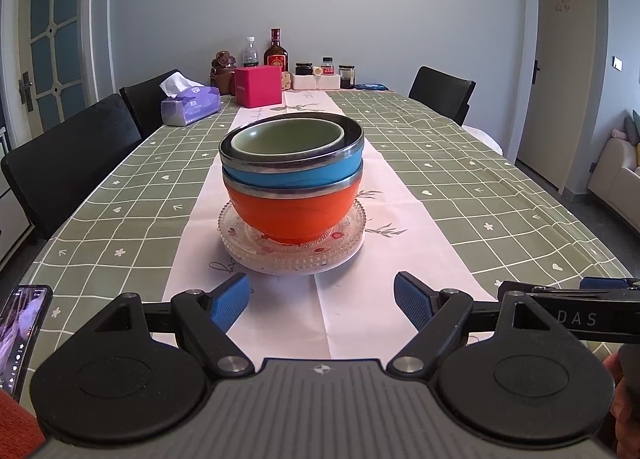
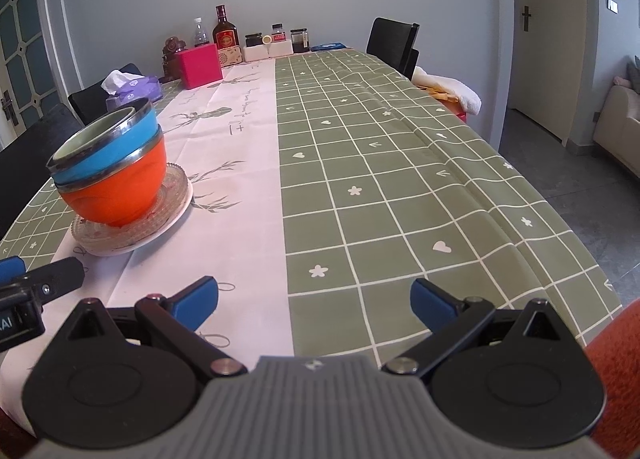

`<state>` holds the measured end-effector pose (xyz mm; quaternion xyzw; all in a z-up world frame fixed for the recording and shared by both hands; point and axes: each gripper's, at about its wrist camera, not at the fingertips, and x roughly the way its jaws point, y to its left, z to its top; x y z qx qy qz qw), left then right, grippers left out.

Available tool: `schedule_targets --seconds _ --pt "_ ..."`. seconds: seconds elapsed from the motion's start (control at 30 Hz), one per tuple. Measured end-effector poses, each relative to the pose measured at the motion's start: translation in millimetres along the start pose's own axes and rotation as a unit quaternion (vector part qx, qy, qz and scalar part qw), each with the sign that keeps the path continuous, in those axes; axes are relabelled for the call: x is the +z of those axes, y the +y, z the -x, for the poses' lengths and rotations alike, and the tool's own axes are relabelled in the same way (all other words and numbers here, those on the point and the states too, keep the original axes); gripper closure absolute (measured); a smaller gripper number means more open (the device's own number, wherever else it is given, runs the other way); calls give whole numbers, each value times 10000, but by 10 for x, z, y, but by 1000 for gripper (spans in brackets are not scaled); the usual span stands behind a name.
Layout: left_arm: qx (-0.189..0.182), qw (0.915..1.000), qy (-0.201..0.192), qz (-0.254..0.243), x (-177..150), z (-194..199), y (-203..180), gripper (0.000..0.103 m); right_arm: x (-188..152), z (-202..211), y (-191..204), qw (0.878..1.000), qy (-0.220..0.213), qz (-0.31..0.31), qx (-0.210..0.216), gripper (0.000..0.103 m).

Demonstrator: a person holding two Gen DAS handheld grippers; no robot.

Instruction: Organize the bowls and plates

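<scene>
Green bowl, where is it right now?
Left wrist view, centre: green bowl nested atop the blue bowl and orange bowl, on glass plates.

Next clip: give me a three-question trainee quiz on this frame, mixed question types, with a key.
1. True or false: the green bowl sits innermost in the stack.
2. Which bowl rests directly on the glass plates? A) blue bowl B) orange bowl C) green bowl
3. Fill in: both the left gripper and the right gripper are ____ and hold nothing.

Key
1. True.
2. B: the orange bowl is at the bottom, with the blue bowl nested in it.
3. Open.
</scene>
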<state>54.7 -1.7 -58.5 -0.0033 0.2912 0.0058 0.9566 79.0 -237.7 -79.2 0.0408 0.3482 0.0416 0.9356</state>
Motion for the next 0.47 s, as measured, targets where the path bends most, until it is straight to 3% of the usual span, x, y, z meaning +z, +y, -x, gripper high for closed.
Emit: schedule_targets --seconds 0.47 --pt "-54 10000 41 31 -6 0 8 7 8 -6 -10 10000 22 -43 35 3"
